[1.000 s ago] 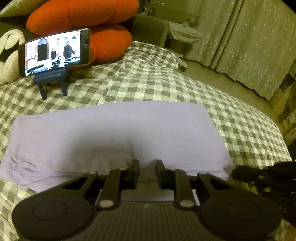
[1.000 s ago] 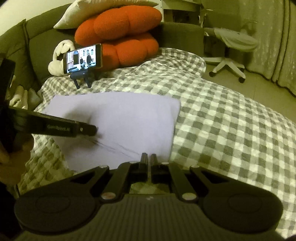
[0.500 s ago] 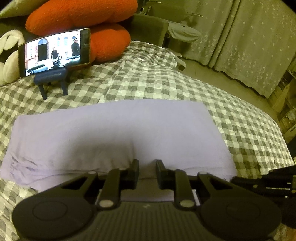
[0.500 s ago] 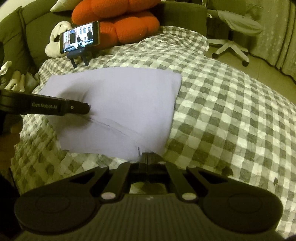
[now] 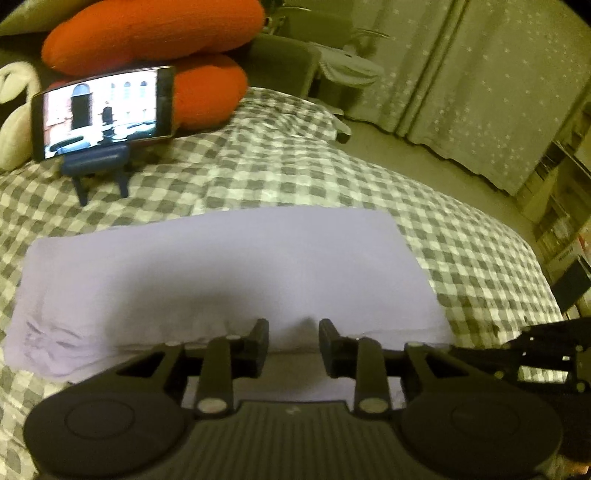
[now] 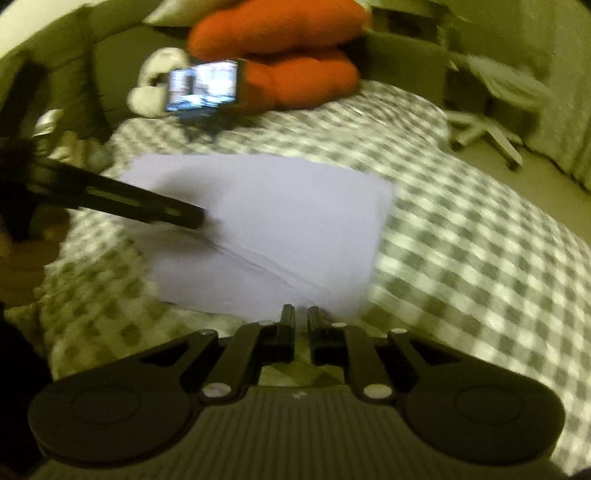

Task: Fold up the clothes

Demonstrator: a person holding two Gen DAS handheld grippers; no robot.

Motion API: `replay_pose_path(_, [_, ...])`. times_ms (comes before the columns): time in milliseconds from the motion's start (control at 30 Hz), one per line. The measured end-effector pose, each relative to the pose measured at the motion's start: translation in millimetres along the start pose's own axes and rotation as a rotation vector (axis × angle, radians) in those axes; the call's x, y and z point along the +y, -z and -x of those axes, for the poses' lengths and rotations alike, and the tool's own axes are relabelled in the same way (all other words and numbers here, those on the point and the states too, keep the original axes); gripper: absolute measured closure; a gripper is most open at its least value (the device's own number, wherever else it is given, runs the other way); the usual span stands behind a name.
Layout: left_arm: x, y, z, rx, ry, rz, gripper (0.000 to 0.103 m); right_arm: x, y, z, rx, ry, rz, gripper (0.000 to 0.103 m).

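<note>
A lavender cloth (image 5: 229, 269), folded into a flat rectangle, lies on the checked bedspread (image 5: 461, 258). My left gripper (image 5: 293, 338) is at the middle of its near edge. Its jaws are opening, and a small hump of cloth shows in the gap with the pads not pressing it. In the right wrist view, which is blurred by motion, the cloth (image 6: 295, 210) lies ahead and my left gripper (image 6: 195, 219) rests on its left part. My right gripper (image 6: 301, 317) is at the cloth's near right corner. Its jaws are opening to a narrow slit with nothing pinched.
A phone (image 5: 103, 110) playing video stands on a blue stand at the back left of the bed, in front of orange cushions (image 5: 155, 33) and a white plush toy (image 5: 14, 110). A swivel chair (image 6: 495, 99), curtains (image 5: 480, 81) and bare floor lie to the right.
The left jaws have spread wider over the cloth's near edge. The right jaws, pressed together before, have parted slightly, and the right view has swung and blurred.
</note>
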State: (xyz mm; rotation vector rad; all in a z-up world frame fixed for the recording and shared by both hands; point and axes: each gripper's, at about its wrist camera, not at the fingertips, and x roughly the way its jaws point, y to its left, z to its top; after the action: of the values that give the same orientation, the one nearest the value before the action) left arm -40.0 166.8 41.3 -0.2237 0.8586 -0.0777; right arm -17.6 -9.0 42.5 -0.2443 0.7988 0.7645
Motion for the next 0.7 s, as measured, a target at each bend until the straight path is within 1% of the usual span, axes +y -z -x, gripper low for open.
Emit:
replay_pose_path(100, [-0.6,0.5,-5.1,0.016,-0.008,0.001,0.073,18.9,-1.1,-5.8,-0.014,-0.039,0.059,0.09])
replay_pose_path(167, [1.6,0.8,-8.3,0.034,-0.004,0.013,0.073,32.4,-2.7,-12.4,-0.025,-0.046,0.092,0.09])
replay_pose_path(367, [8.6,-0.7,-8.5,0.044,0.024,0.058,0.073,56.6,-6.1,-29.8,-0.052,-0.081,0.134,0.09])
replay_pose_path(467, [6.7,0.7,-8.3,0.043,0.019,0.05,0.073,68.0,-3.4,-38.4,-0.014,-0.1,0.177,0.091])
replay_pose_path(533, [6.6,0.7,-8.0,0.043,0.018,0.051,0.073,72.4,-1.2,-39.2,-0.002,-0.081,0.21,0.092])
replay_pose_path(633, [7.7,0.3,-7.1,0.044,0.02,0.055,0.073,69.4,-2.9,-36.1,0.043,-0.093,0.194,0.091])
replay_pose_path(700, [8.1,-0.3,-6.8,0.045,0.022,0.057,0.073,70.6,1.0,-33.3,0.059,-0.105,0.217,0.091])
